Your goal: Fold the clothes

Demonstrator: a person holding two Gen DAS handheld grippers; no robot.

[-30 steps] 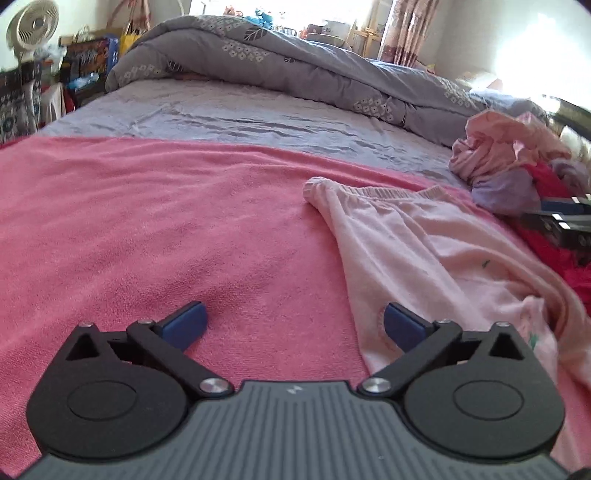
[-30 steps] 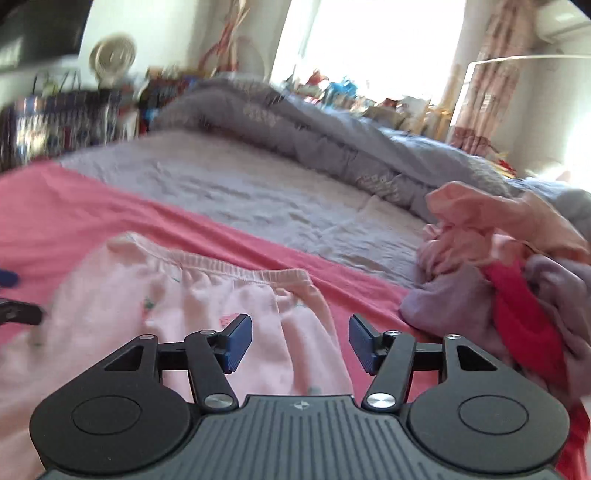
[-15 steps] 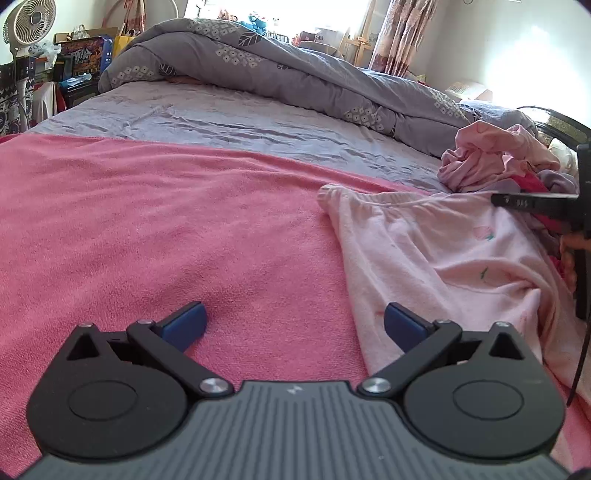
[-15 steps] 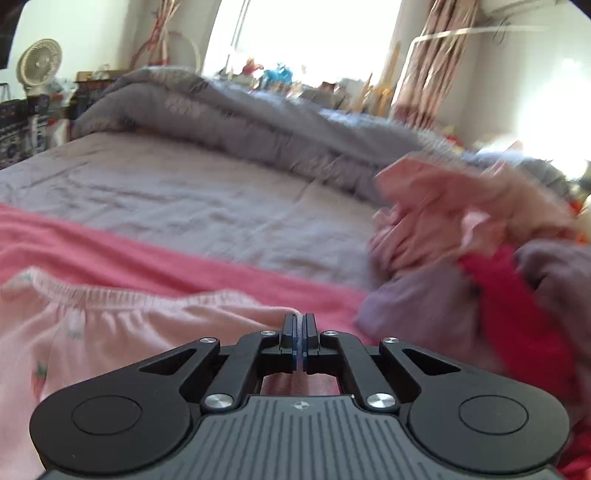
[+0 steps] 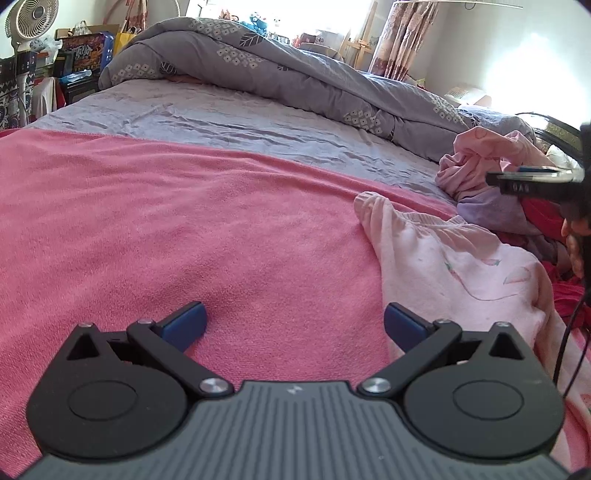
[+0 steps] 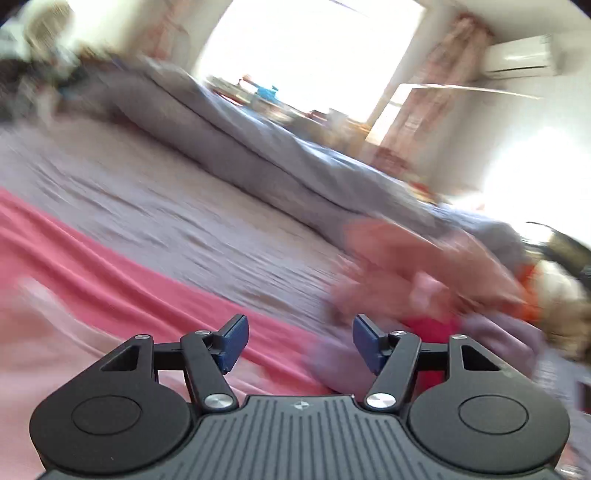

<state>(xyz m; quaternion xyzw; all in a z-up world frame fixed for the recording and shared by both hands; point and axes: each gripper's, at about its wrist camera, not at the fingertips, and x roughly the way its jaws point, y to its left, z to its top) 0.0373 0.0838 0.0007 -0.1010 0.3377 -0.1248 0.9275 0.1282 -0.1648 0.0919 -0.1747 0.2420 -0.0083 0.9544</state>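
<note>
Left wrist view:
- Left hand-held gripper (image 5: 294, 325): jaws spread wide, nothing btwn them; blue pads (image 5: 184, 325) hang over the pink towel (image 5: 166, 229).
- Pink towel: covers near part of the bed, lies flat, light creases.
- Pale pink garment (image 5: 461, 269): the task item. Lies on the towel, right of centre, elastic waistband twd the far side, small printed motifs on the fabric. Its left edge runs just beside the gripper's right pad; lower part passes under/behind the gripper body at right.
- Clothes pile (image 5: 491, 173): far right on the bed, just beyond the garment. Crumpled pink piece on top, lilac and red pieces under it.
- Right hand-held gripper (image 5: 532, 182): enters from right edge, seen side-on over the pile; jaw gap not readable from this angle. Fingers of a person's hand (image 5: 574, 240) visible below it at the frame edge.
- Grey-lilac sheet (image 5: 240, 122) beyond the towel; grey patterned duvet (image 5: 295, 74) bunched along the far side.
- Bkgd: fan (image 5: 29, 18) top left, boxes and clutter by it, curtain (image 5: 406, 40), bright window.

Right wrist view (heavy motion blur):
- Right hand-held gripper (image 6: 298, 341): jaws apart and opening, nothing btwn the pads; towel edge and lilac cloth show through the gap.
- Pale pink garment (image 6: 55, 350): lower left, smeared, on the towel (image 6: 110, 269).
- Clothes pile (image 6: 424, 273): right of centre, ahead of the gripper; pink, red, lilac blurs, pieces not separable.
- Sheet (image 6: 166, 206) and duvet (image 6: 258, 147) beyond; AC unit (image 6: 521, 55) high on wall at right.
</note>
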